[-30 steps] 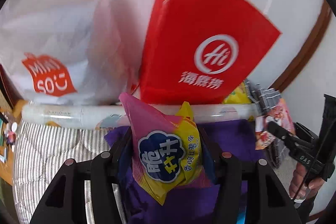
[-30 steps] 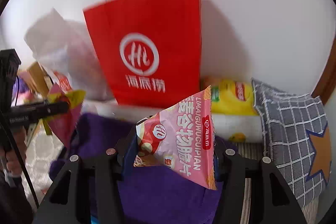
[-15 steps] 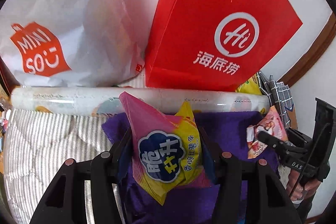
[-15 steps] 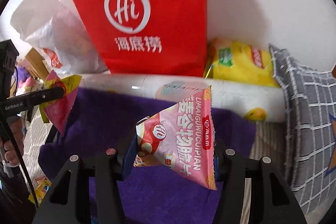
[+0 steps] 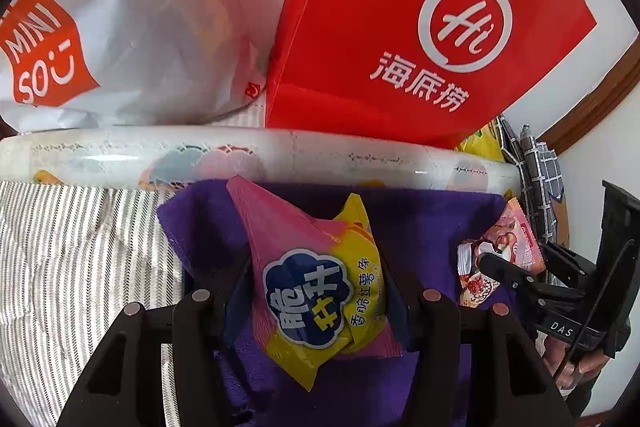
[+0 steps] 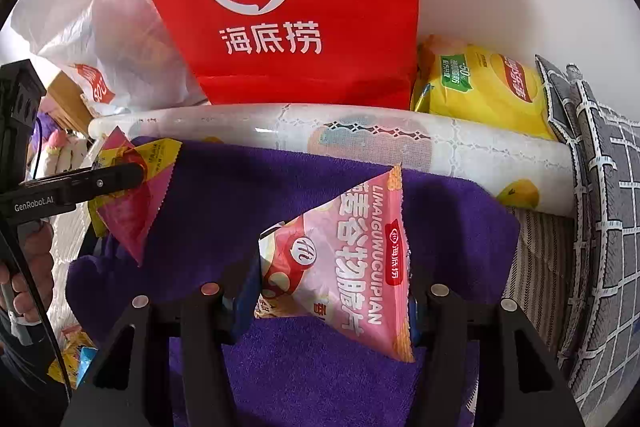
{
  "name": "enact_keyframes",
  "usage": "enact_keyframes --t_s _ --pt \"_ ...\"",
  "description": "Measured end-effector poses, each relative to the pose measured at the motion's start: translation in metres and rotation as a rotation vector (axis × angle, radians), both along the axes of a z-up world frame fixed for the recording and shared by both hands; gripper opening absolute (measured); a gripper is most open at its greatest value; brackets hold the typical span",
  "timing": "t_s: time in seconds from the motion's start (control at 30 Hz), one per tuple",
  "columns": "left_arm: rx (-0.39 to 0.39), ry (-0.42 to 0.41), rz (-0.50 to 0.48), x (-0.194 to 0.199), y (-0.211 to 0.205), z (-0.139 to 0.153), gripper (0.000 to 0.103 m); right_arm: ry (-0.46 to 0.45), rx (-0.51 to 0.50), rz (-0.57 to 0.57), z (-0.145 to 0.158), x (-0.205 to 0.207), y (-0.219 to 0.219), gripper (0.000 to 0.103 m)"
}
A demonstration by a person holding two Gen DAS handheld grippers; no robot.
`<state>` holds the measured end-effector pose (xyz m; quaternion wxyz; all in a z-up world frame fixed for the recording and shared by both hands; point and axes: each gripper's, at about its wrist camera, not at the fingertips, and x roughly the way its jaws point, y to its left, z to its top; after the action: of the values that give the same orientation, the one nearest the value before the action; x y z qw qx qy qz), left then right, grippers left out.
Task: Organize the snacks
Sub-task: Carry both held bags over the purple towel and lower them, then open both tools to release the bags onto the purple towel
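Note:
My left gripper (image 5: 316,291) is shut on a pink and yellow snack packet (image 5: 320,287) and holds it above a purple towel (image 5: 420,227). My right gripper (image 6: 332,291) is shut on a pale pink snack packet (image 6: 344,267) above the same towel (image 6: 240,203). A red paper bag (image 5: 400,27) stands upright behind a rolled white mat (image 5: 240,159); it also shows in the right wrist view (image 6: 288,7). The right gripper shows at the right of the left wrist view (image 5: 504,263), and the left gripper at the left of the right wrist view (image 6: 120,179).
A white Miniso plastic bag (image 5: 120,27) sits left of the red bag. A yellow chip bag (image 6: 480,91) lies right of it. A grey checked cushion (image 6: 600,207) is at the far right. Striped bedding (image 5: 80,267) lies to the left. More snack packets (image 6: 76,355) lie low left.
Both grippers have moved forward and lower with their packets; the red bag and rolled mat now look larger and closer. Both grips are unchanged.

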<state>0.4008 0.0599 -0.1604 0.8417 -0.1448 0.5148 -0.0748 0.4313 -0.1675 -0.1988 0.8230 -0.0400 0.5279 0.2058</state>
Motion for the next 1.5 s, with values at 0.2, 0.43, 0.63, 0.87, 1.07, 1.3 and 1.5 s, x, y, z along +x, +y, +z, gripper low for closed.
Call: enact_keyframes --t_s 0.2,0.43,0.63,0.87,1.07,1.3,1.5 --pt "0.005 0.022 -0.023 0.002 -0.009 -0.007 0.055 -0.016 -0.048 0.004 0.010 -0.003 0.000 0.070" --pt "0.023 0.050 -0.057 0.002 -0.019 -0.013 0.055 -0.105 -0.041 -0.047 0.044 -0.012 -0.011 0.083" --pt "0.064 0.022 -0.077 -0.001 -0.024 -0.001 0.073 -0.138 -0.003 -0.097 0.062 -0.018 -0.015 0.087" --pt "0.102 -0.032 -0.062 -0.007 -0.021 0.022 0.079 -0.219 -0.117 -0.188 0.087 -0.029 -0.013 0.089" --pt "0.162 -0.138 -0.052 -0.024 -0.020 0.047 0.079 -0.331 -0.123 -0.231 0.107 -0.057 -0.025 0.089" --pt "0.164 -0.239 -0.044 -0.045 -0.016 0.081 0.079 -0.346 -0.087 -0.284 0.123 -0.099 -0.056 0.089" --pt "0.194 -0.260 -0.023 -0.064 -0.014 0.102 0.078 -0.271 0.066 -0.321 0.123 -0.140 -0.104 0.089"
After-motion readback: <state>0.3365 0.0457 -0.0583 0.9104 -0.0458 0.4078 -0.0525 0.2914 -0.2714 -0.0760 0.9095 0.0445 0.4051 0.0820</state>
